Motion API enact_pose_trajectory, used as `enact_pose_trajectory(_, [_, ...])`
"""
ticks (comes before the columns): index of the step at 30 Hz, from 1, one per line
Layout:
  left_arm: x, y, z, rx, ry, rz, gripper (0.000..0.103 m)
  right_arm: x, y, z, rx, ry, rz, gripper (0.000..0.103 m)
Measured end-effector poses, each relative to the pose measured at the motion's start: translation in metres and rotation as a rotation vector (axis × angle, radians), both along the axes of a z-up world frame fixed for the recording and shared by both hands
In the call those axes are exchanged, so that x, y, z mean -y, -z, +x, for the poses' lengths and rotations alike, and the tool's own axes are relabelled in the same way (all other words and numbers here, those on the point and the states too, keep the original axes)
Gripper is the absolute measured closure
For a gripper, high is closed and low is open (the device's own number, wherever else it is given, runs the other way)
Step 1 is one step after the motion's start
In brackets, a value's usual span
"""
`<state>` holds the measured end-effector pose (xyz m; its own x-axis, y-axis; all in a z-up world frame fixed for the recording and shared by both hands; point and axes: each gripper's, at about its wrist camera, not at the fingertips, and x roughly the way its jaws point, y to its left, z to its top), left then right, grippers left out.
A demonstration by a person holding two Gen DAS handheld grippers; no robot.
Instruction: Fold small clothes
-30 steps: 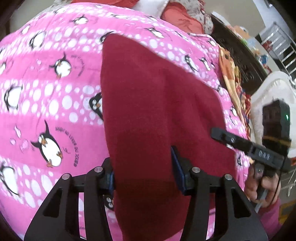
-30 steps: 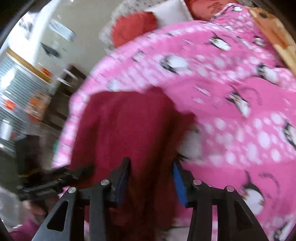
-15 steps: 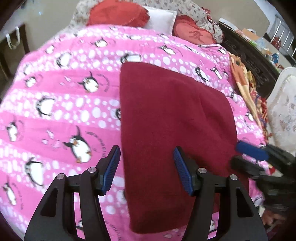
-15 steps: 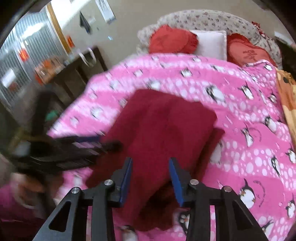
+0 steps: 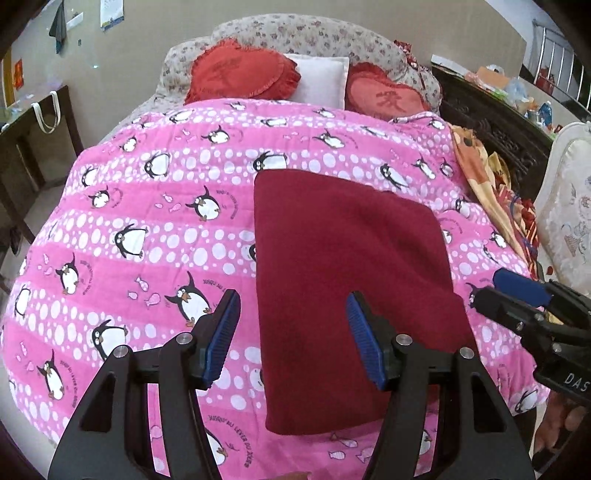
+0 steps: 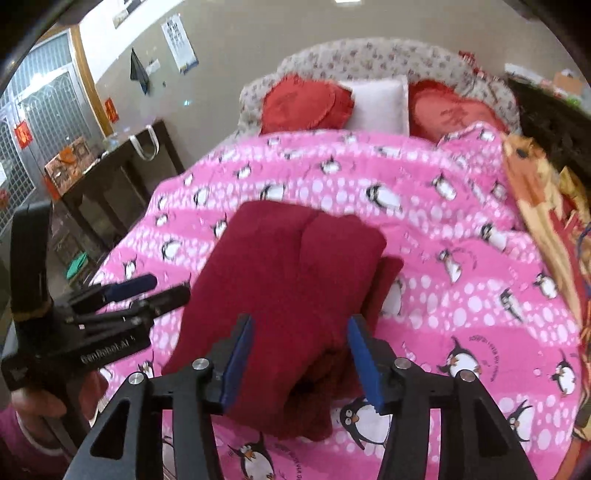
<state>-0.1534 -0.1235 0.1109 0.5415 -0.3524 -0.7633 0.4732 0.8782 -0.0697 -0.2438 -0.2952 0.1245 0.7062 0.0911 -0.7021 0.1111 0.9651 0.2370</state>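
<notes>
A dark red garment [image 5: 351, 291], folded into a rough rectangle, lay flat on the pink penguin-print quilt [image 5: 147, 206] that covered the bed, right of the quilt's middle and reaching down close to its near edge. In the right wrist view one corner of a lower layer of the garment [image 6: 291, 295] stuck out past the fold on the right side. The left gripper [image 5: 291, 332] hung above the garment's near left edge with its jaws apart and nothing gripped; its blue pads [image 5: 221, 332] stood clear of the cloth. The right gripper [image 6: 299, 358] was held over the garment's near end, jaws parted and just opened further, with the cloth lying below them but not pinched. Each gripper showed at the side of the other's view, with a hand [image 6: 37, 402] in a pink sleeve beneath the left one. At the bed's far end two red heart-shaped cushions [image 5: 243, 74] flanked a white pillow [image 5: 321, 81] against a floral headboard [image 5: 303, 35]. An orange patterned cloth [image 5: 480, 173] lay along the quilt's right edge.
</notes>
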Motion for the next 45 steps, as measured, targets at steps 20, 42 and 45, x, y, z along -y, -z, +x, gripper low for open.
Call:
enact_pose_trajectory(20, [-0.002, -0.018, -0.022, 0.083, -0.01, 0.004, 0.043, -0.008, -0.003, 0.001, -0.011, 0.064, 0.004, 0.04])
enact_pose_trajectory(42, [0.002, -0.013, -0.022, 0.075, -0.006, 0.011, 0.043, -0.009, 0.007, 0.005, -0.038, 0.057, 0.03, 0.04])
enact_pose_trajectory(45, [0.002, -0.012, -0.021, 0.073, -0.006, 0.012, 0.043, -0.01, 0.009, 0.006, -0.045, 0.055, 0.032, 0.04])
